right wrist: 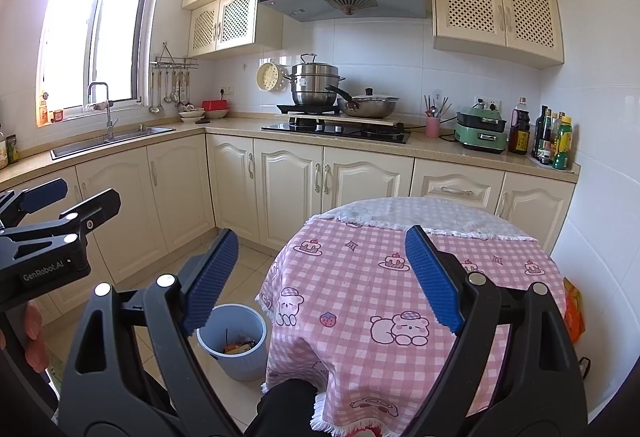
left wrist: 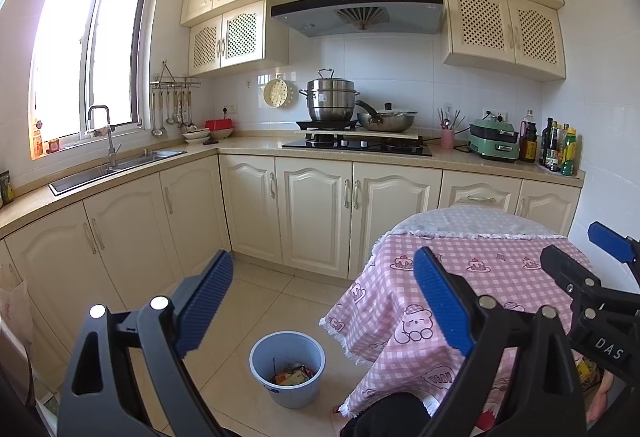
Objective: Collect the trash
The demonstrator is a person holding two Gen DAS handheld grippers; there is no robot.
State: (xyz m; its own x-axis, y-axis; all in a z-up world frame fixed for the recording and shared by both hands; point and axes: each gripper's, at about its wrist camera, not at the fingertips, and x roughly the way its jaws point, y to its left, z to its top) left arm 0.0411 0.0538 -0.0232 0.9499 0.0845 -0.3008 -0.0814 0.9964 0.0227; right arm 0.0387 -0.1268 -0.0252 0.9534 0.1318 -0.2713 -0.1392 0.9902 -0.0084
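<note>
Black tongs (left wrist: 324,301), ribbed blue pads (left wrist: 206,303)

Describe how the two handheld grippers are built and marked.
Both are matte black angular frames with silver round bolt heads and ribbed blue pads on each finger. The left gripper carries white "GenRobot.AI" lettering on its side; the right gripper shows "DAS". No cables visible.

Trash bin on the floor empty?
No. The blue trash bin beside the covered table already holds wrappers and scraps at its bottom.
</note>
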